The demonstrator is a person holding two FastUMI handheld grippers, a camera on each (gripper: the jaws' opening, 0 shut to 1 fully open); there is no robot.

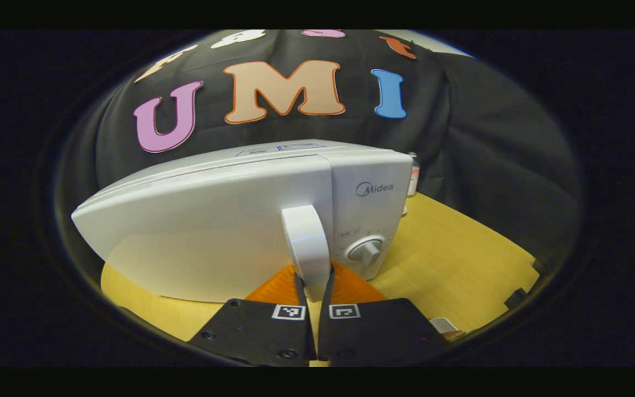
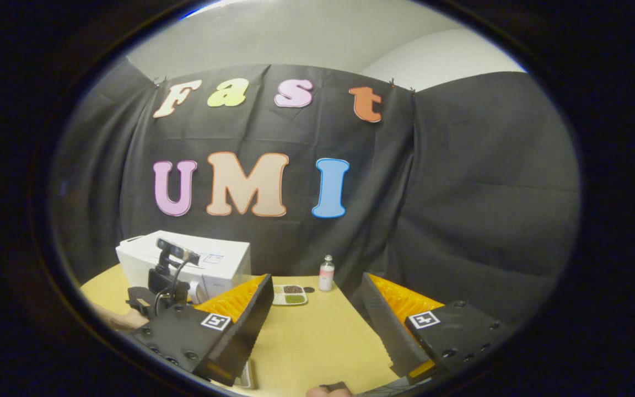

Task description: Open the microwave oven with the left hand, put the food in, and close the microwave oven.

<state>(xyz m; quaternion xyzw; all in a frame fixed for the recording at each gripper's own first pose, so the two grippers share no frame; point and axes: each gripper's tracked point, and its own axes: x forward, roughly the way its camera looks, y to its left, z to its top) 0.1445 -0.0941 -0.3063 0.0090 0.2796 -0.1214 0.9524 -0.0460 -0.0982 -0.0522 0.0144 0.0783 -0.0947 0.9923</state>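
The white microwave (image 1: 213,220) stands close in front in the left gripper view, its upright door handle (image 1: 305,242) left of the dial (image 1: 366,251). My left gripper (image 1: 313,282) is shut on the lower end of that handle, one finger on each side. I cannot tell whether the door stands ajar. In the right gripper view the microwave (image 2: 215,259) sits at the back left of the table, with the left gripper (image 2: 163,286) and a hand (image 2: 119,318) in front of it. A small white food tray (image 2: 290,295) with dark and green portions lies mid-table. My right gripper (image 2: 317,325) hangs open above the table, nothing between its fingers.
A small bottle (image 2: 326,274) stands behind the food tray near the cloth wall; the bottle (image 1: 413,176) also peeks out past the microwave's right side. The yellow wooden table (image 2: 306,342) stretches toward me. A second tray's edge (image 2: 247,376) shows at the bottom.
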